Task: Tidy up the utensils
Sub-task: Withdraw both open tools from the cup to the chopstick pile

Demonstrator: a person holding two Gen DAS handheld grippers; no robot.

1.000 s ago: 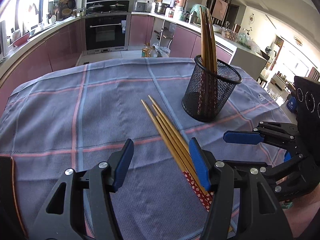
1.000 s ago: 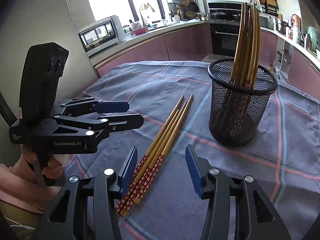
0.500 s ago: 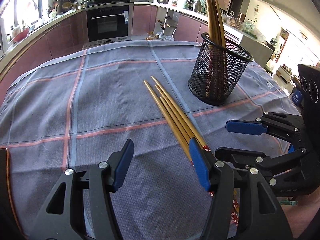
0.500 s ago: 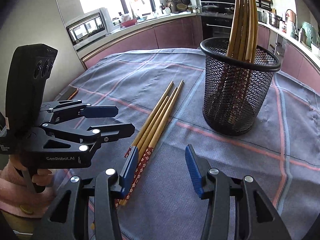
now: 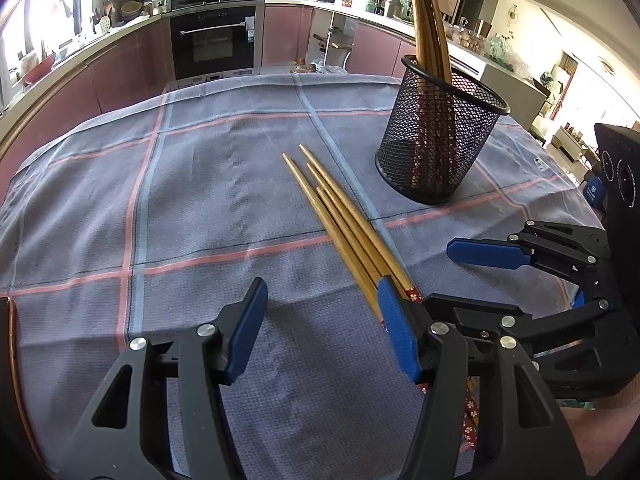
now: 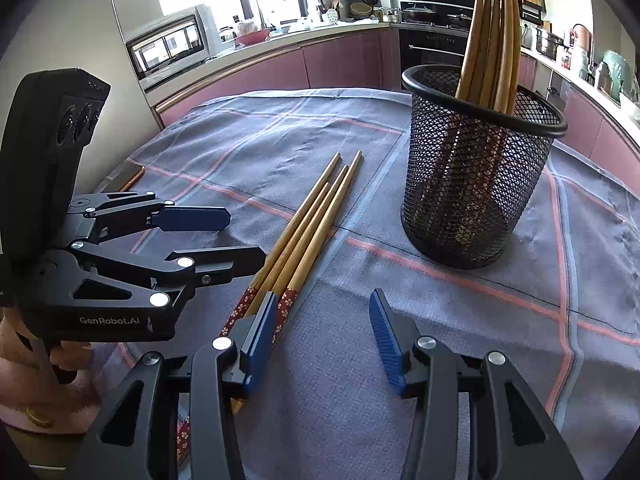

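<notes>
Kitchen cabinets and an oven (image 5: pixel 218 40) ring the background, and up front a counter under a grey checked cloth (image 5: pixel 180 208) carries everything that matters. Four loose chopsticks (image 5: pixel 340 216) lie side by side on the cloth, tips pointing away, their red patterned ends toward the person. Just beyond them stands a black mesh holder (image 6: pixel 476 184), upright, with several chopsticks already leaning inside.

I judge the sticks light, stiff and smooth (likely to roll or fan apart if pinched off-centre), so the patterned thick ends look like the surest place to grip, squarely across one stick or a pair.

The left claw (image 5: pixel 320 328) hovers low over the cloth, spread wide and holding nothing, its right finger just above the patterned ends. The right claw (image 6: pixel 324 340) is likewise released and empty, low and level, with its left finger over the same ends. Both point roughly toward the holder, converging on the bundle from either side.
</notes>
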